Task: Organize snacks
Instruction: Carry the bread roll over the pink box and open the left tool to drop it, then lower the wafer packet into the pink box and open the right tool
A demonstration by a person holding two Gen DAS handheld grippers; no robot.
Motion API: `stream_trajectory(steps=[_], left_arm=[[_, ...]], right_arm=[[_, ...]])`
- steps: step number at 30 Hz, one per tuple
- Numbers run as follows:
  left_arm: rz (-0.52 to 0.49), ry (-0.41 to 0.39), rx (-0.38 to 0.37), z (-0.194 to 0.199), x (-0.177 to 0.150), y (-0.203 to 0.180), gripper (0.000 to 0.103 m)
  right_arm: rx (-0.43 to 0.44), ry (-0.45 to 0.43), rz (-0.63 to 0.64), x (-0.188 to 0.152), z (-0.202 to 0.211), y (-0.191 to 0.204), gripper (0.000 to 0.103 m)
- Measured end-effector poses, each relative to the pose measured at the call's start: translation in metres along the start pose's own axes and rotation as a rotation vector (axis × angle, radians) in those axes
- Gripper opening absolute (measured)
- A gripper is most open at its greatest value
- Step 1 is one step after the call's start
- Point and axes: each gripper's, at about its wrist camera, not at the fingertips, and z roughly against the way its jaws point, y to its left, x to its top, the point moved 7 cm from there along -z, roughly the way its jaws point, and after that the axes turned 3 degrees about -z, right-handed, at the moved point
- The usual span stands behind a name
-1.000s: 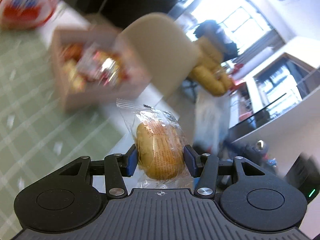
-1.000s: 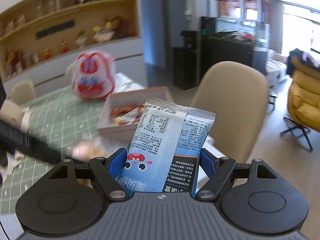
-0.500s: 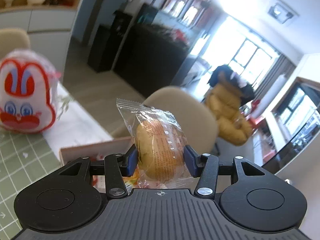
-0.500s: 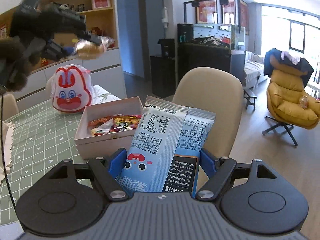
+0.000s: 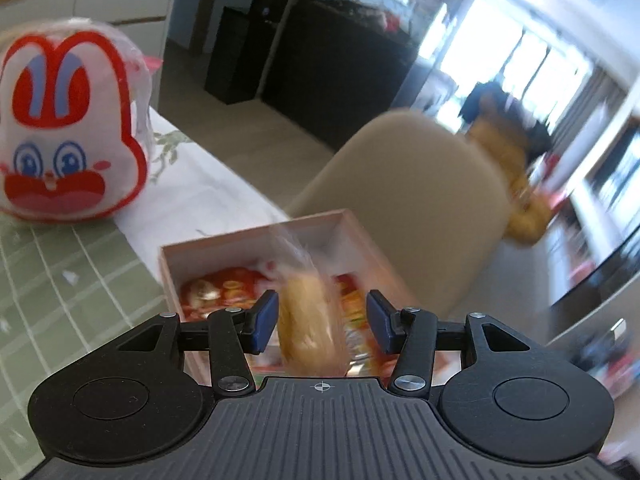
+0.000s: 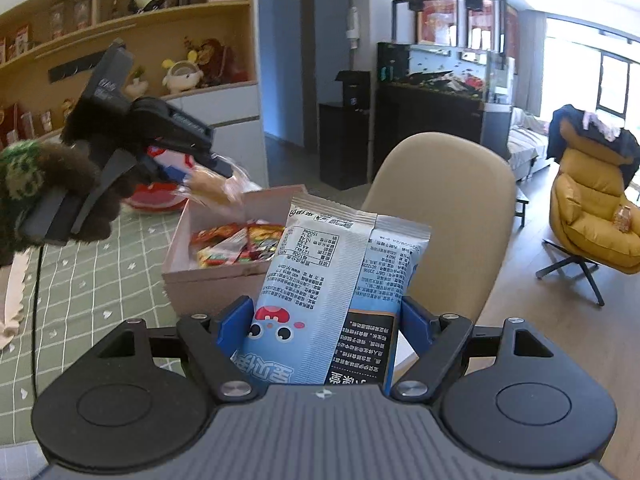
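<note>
My left gripper is open above the pink snack box. The wrapped bun sits loose and blurred between its fingers, touching neither pad. The right wrist view shows the left gripper over the box's far left corner with the bun at its tips. My right gripper is shut on a blue snack bag, held upright in front of the box. Several red and orange snack packets lie in the box.
A rabbit-shaped bag stands on the green checked tablecloth left of the box. A beige chair stands at the table's edge behind the box. A yellow armchair is far right.
My left gripper has tipped down over the box and opened, and the bun has come loose from its pads. My right gripper stays shut on the blue bag, almost still.
</note>
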Motion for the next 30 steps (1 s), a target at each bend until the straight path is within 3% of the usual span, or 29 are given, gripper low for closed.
stream_trajectory(steps=[3,6,10,13,15,19,25,27,30], left_arm=[[-0.024,0.019,0.011,-0.017,-0.001,-0.005,0.054],[0.047,0.011,-0.032,-0.015,-0.006,-0.002,0.053],[0.05,-0.017,-0.045,0.015,-0.028,-0.008,0.054],[0.097,-0.035,-0.088,0.045,-0.054,-0.016,0.054],[0.092,-0.038,-0.062,0.061,-0.071,-0.022,0.054],[0.001,-0.019,0.076,0.092,-0.099,-0.035,0.053],[-0.003,-0.065,0.084,0.133,-0.111,-0.043,0.053],[0.008,-0.078,0.08,0.137,-0.111,-0.042,0.053],[0.036,-0.085,0.078,0.141,-0.113,-0.035,0.053]], right_arm=[[0.008,0.002,0.023,-0.001,-0.001,0.005,0.079],[-0.004,-0.003,0.025,-0.001,0.002,0.002,0.079],[-0.011,0.001,0.011,0.001,0.002,-0.003,0.079],[0.032,-0.02,0.036,0.02,-0.001,0.001,0.079],[0.068,-0.062,0.074,0.045,-0.006,0.009,0.079],[0.134,-0.078,0.125,0.096,-0.039,0.031,0.079],[0.184,0.019,0.08,0.14,-0.115,0.058,0.081],[0.206,0.086,0.024,0.141,-0.143,0.064,0.089],[0.229,0.218,-0.044,0.125,-0.184,0.069,0.089]])
